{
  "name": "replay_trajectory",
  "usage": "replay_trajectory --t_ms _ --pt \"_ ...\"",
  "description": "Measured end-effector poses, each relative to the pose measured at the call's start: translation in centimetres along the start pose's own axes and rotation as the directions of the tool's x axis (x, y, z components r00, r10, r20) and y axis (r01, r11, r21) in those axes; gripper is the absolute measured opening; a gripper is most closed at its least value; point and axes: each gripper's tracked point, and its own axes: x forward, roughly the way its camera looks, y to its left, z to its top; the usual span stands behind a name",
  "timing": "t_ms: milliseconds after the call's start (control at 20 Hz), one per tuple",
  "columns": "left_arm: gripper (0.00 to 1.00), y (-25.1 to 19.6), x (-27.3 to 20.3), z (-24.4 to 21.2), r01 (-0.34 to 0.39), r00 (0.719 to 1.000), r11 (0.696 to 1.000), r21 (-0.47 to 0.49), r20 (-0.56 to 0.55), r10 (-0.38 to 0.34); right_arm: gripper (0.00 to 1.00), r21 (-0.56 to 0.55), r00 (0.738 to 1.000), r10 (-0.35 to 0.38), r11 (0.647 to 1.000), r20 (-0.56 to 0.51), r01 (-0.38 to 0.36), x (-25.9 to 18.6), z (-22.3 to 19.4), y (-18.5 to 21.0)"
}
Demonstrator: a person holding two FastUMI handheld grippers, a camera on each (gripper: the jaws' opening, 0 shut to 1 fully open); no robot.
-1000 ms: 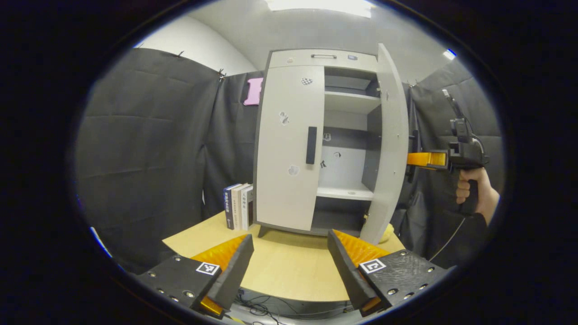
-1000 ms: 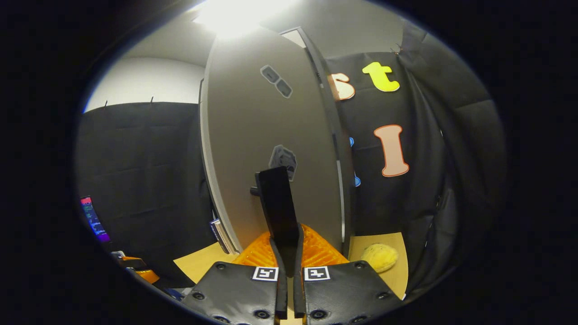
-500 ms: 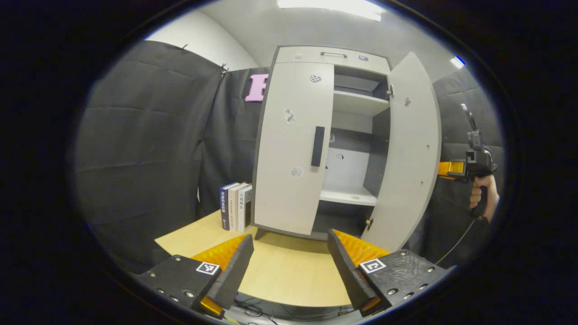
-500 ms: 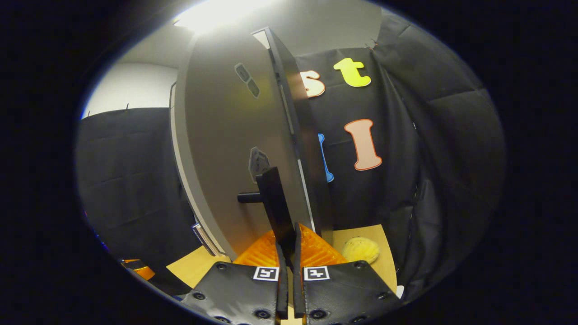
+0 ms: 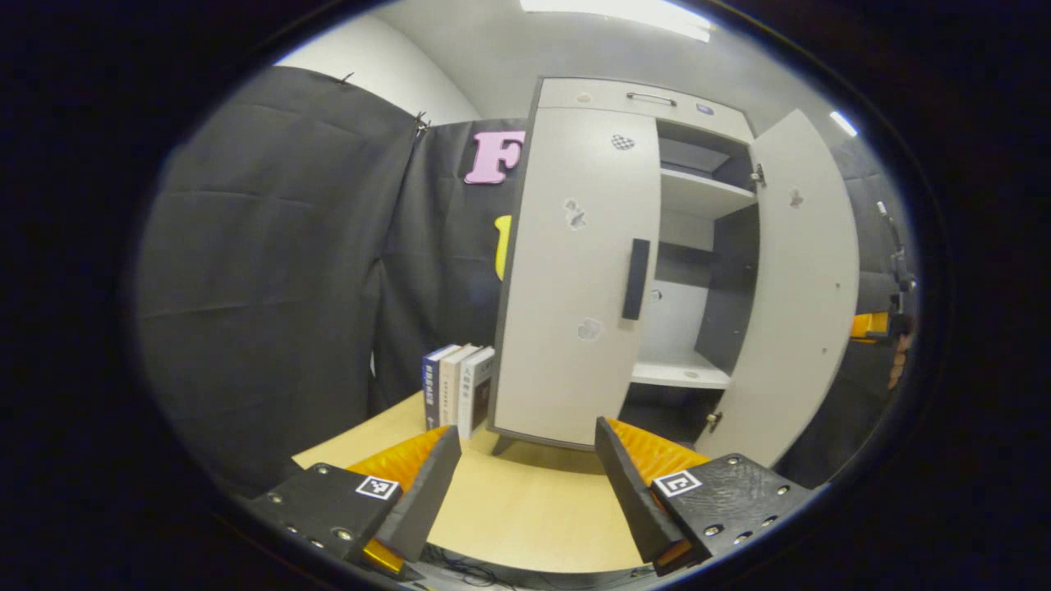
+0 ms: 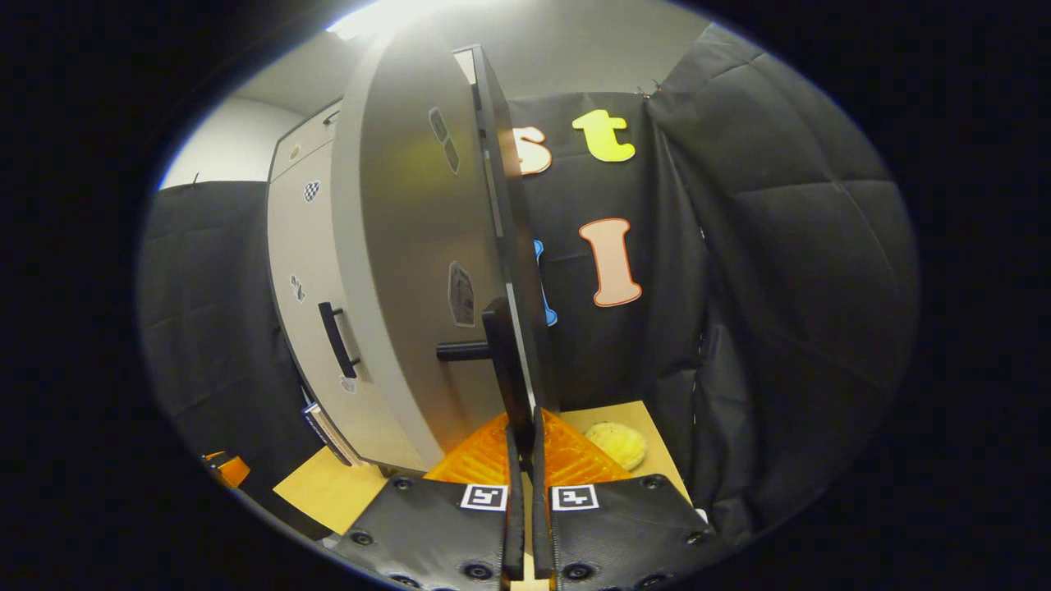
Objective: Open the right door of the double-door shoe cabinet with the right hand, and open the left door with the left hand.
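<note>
My right claw [image 6: 523,460], clenched on the black bar handle [image 6: 507,361], has swung the pale grey right door [image 5: 800,287] wide; left claw [image 5: 525,484], released, takes the closed left door [image 5: 575,271] next.

Black screw-studded tongs [image 5: 525,460] with square tag markers.

A pale shoe cabinet [image 5: 575,271] stands on a wooden worktop [image 5: 525,509]. Its right door [image 5: 800,287] hangs wide open, its left door [image 5: 575,287] closed. The left claw [image 5: 525,476] gapes empty before it. Books [image 5: 456,386] stand beside the cabinet.
</note>
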Motion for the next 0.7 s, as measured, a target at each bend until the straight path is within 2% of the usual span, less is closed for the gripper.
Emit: replay_trajectory --t_ms 150,400,700 --pt "0.98 1.3 2.5 1.0 0.046 0.999 0.999 -0.005 0.014 -0.046 0.06 0.086 0.999 -0.048 0.995 -0.008 0.049 -1.0 -0.6 0.2" --pt "0.96 1.5 6.2 1.5 0.18 0.984 0.984 -0.002 -0.002 -0.18 0.02 0.138 0.992 -0.125 0.982 -0.011 0.126 -3.7 -1.2 1.3" --pt "0.98 -2.1 9.5 2.4 0.35 0.937 0.937 -0.008 0.007 -0.35 0.02 0.122 0.951 -0.308 0.944 0.0 0.306 -9.8 -1.3 -1.6"
